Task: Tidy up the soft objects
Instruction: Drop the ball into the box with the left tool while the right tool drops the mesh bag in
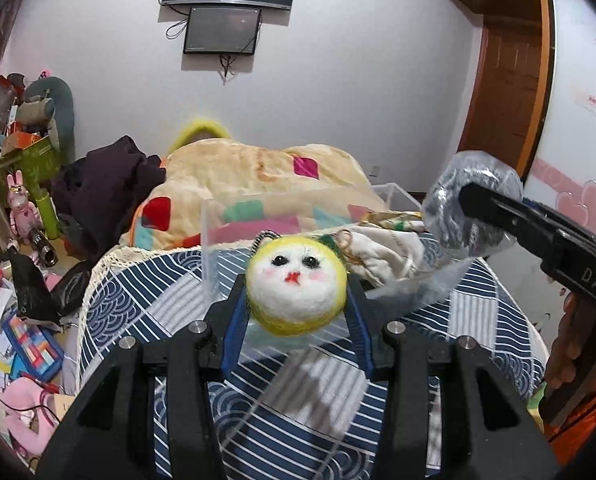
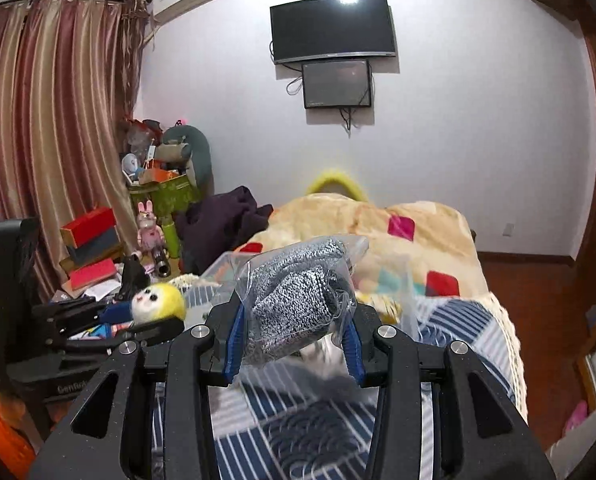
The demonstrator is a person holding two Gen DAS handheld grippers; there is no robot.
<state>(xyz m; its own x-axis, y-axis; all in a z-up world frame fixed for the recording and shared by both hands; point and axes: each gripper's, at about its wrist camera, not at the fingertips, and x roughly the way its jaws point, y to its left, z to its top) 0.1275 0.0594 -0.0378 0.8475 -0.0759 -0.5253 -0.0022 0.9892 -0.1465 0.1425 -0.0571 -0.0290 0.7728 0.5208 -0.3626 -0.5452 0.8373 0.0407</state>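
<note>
My left gripper (image 1: 295, 296) is shut on a round felt doll head (image 1: 295, 284), white face with a yellow rim, held above the bed; it also shows in the right wrist view (image 2: 157, 304). My right gripper (image 2: 293, 320) is shut on a grey knitted item in a clear plastic bag (image 2: 293, 304), seen in the left wrist view (image 1: 470, 204) at the right. A clear plastic box (image 1: 213, 248) stands on the blue patterned bedspread (image 1: 157, 312) just beyond both grippers. A white cloth item (image 1: 386, 252) lies in or behind the box.
A cream blanket with coloured patches (image 1: 265, 172) and dark clothes (image 1: 105, 184) lie at the bed's far end. Cluttered floor and boxes (image 1: 13, 320) are to the left. Curtain (image 2: 49, 140) at left, wooden door (image 1: 510, 92) at right.
</note>
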